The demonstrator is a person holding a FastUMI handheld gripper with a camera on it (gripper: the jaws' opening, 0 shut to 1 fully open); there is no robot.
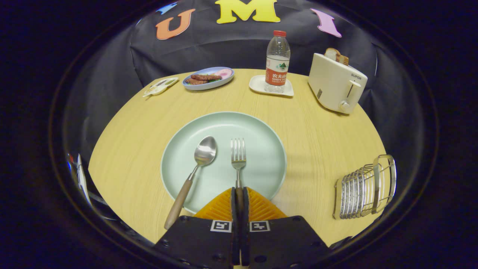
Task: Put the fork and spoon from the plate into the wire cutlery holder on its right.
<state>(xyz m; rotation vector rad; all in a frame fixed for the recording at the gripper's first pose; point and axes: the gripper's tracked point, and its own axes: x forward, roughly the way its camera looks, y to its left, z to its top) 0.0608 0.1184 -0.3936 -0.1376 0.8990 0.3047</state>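
A pale green plate [261, 149] lies in the middle of the wooden table. On it rests a metal fork [238, 157], tines pointing away from me; its wooden handle runs back between my two orange fingers. My gripper [239, 192] is shut on the fork's handle, both fingers pressed against it. Left of the fork lies a spoon [194, 173] with a wooden handle that sticks out over the plate's near rim onto the table. The wire cutlery holder [368, 188] stands to the right of the plate, near the table's right edge.
Beyond the plate stand a water bottle [278, 61] on a small white tray [257, 85], a white toaster [336, 84] with bread in it at the right, and a blue dish of food [208, 79] with a small packet [160, 86] at the left.
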